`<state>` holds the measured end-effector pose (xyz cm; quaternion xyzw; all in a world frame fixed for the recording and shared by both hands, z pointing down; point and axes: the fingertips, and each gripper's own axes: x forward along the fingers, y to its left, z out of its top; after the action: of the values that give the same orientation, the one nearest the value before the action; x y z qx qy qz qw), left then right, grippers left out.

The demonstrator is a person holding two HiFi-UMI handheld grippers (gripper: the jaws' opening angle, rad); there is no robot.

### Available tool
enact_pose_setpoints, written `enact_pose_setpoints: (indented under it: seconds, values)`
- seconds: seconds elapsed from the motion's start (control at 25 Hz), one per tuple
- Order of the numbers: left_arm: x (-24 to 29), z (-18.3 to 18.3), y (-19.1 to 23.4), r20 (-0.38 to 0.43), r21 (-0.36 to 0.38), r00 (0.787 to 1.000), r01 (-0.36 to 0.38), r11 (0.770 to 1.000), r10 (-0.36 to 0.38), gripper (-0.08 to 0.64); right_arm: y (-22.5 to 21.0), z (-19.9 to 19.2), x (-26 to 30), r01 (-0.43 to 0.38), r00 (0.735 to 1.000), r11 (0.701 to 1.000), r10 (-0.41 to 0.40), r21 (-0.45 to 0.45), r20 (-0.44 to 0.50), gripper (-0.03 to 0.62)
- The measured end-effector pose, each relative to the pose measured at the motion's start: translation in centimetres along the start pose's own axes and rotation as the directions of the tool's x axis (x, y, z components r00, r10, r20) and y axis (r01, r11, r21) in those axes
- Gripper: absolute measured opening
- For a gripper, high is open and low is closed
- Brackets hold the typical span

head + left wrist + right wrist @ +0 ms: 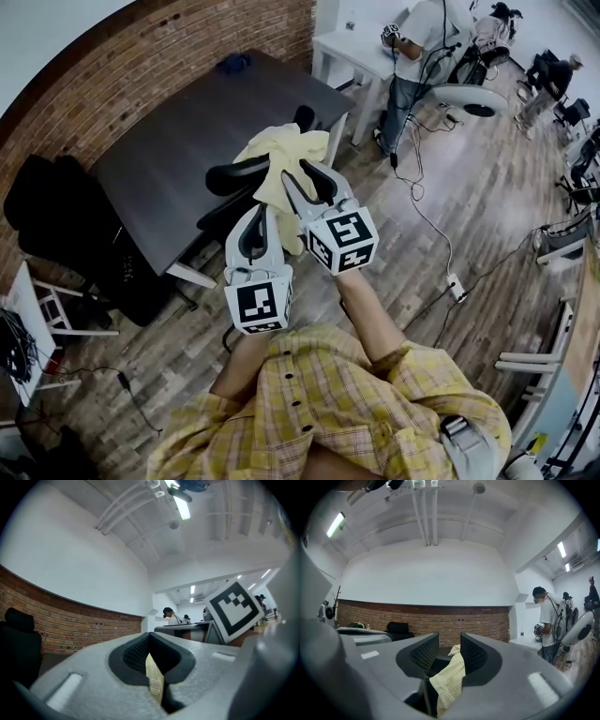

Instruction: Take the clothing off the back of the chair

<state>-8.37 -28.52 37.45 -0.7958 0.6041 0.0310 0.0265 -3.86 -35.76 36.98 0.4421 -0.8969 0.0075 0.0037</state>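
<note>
The pale yellow clothing is draped over the back of a black chair pushed up to the dark table. My left gripper sits at the cloth's lower edge, shut on a fold of the clothing that stands pinched between its pads. My right gripper is just to the right, higher up on the cloth. Its jaws stand apart, and a loose flap of the clothing hangs in the gap, lying against one pad without being squeezed.
The dark table stands against a brick wall. Black bags lie at its left end, near a white stool. A person stands at a white desk behind. Cables and a power strip cross the wooden floor.
</note>
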Motion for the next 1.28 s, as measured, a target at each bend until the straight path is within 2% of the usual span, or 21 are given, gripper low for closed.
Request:
enact_pose_setpoints:
  seconds: [0.68,1.28]
  values:
    - [0.6,-0.5,0.5,0.000,0.023,1.000,-0.009,1.000,0.009,0.000,-3.7,-3.2,5.1,0.025,0.996,1.000,-0.024,0.010,-0.090,0.254]
    - [0.7,-0.8,0.4,-0.006,0.039,1.000,0.000,0.999,0.000,0.000,-5.5,-5.5,8.0,0.012,0.990,0.999,-0.006,0.037,-0.138,0.282]
